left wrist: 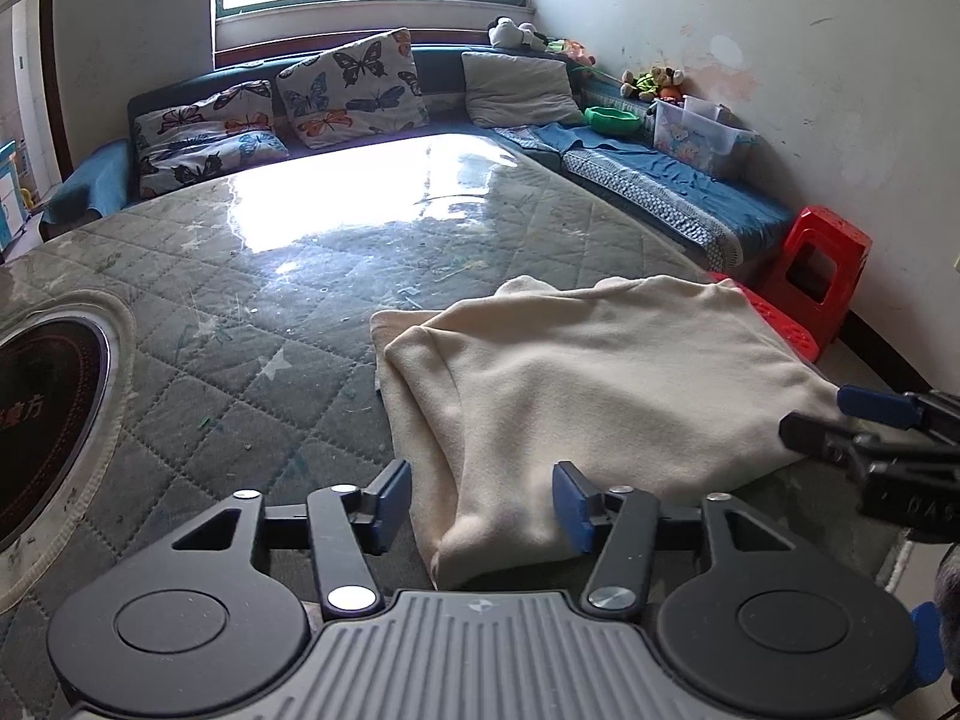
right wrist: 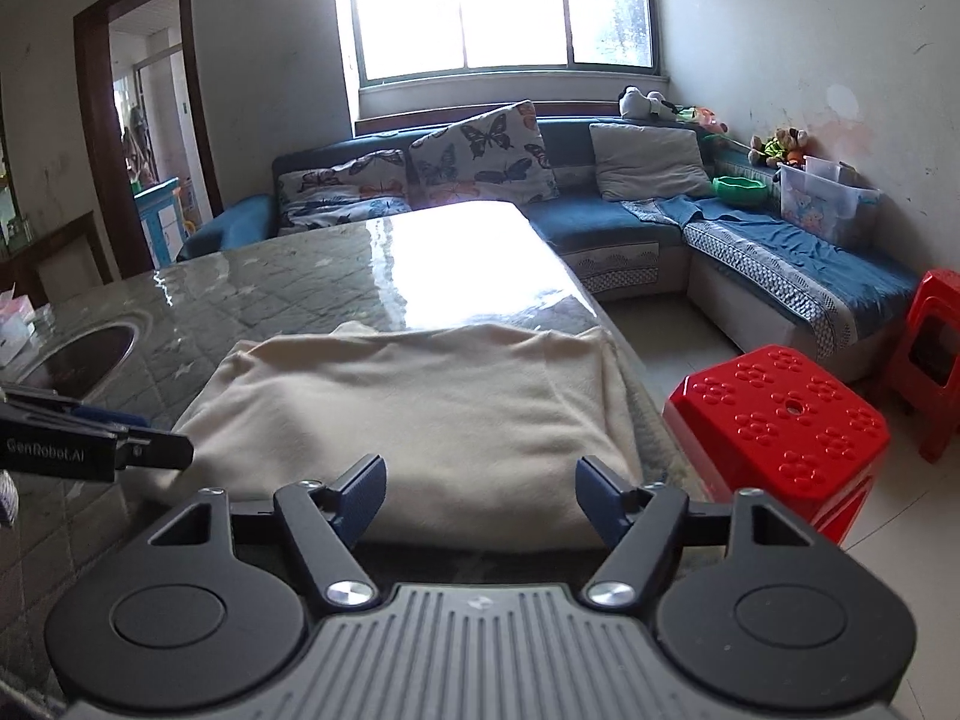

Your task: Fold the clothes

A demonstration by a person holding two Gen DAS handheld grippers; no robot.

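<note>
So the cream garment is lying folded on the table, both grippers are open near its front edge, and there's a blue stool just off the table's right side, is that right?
Not quite: the stool beside the table is red, not blue, as the right wrist view shows. The rest holds: the cream garment lies folded on the table, and the left gripper and right gripper are both open near its front edge.

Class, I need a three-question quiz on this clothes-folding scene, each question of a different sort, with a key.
1. True or false: the left gripper is shut on the cream garment.
2. The garment lies nearest which edge of the table: A, the edge beside the red stool; B, the edge by the sofa; C, the edge by the round cooktop?
3. Fill in: the right gripper has its fingers ____.

Key: 1 false; 2 A; 3 open.
</note>
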